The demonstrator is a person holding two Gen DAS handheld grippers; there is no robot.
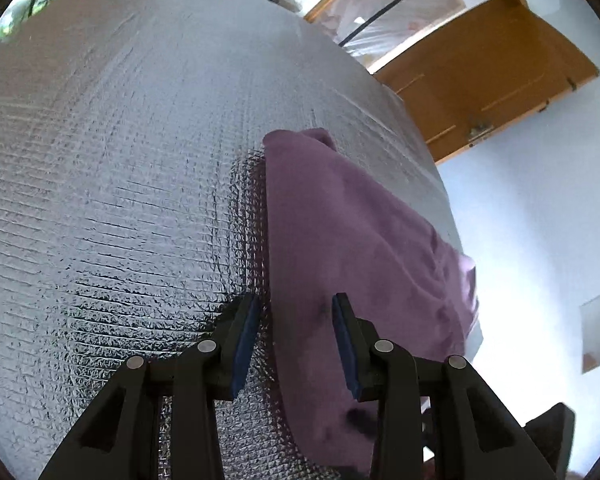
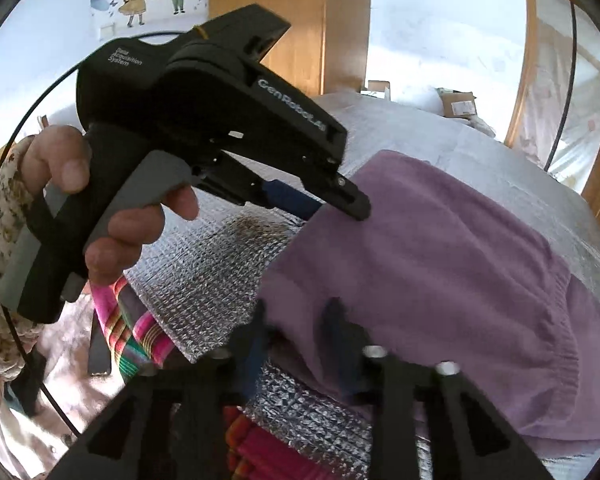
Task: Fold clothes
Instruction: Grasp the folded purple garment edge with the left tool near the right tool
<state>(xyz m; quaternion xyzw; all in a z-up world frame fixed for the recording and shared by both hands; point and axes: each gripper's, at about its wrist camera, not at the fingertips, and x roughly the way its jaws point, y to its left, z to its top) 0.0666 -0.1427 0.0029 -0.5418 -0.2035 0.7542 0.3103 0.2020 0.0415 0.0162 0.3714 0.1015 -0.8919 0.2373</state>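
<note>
I find the purple garment (image 1: 340, 240) lying along the right edge of the silver quilted mat (image 1: 120, 160), partly draped over it. My left gripper (image 1: 296, 320) stands wide, straddling the garment's left edge, set to pinch it for a fold. My right gripper (image 2: 300, 320) is narrowed at the near hem; blur prevents confirming a grip. The hem's underside and far sleeve stay hidden.

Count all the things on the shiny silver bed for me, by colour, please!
Purple: 1, the soft purple knit garment
Black: 2, the black two-finger left gripper and the right gripper, both at the garment's edge
Striped pink and green: 1, the woven cloth beside the silver quilted foil cover
Total: 4
</note>
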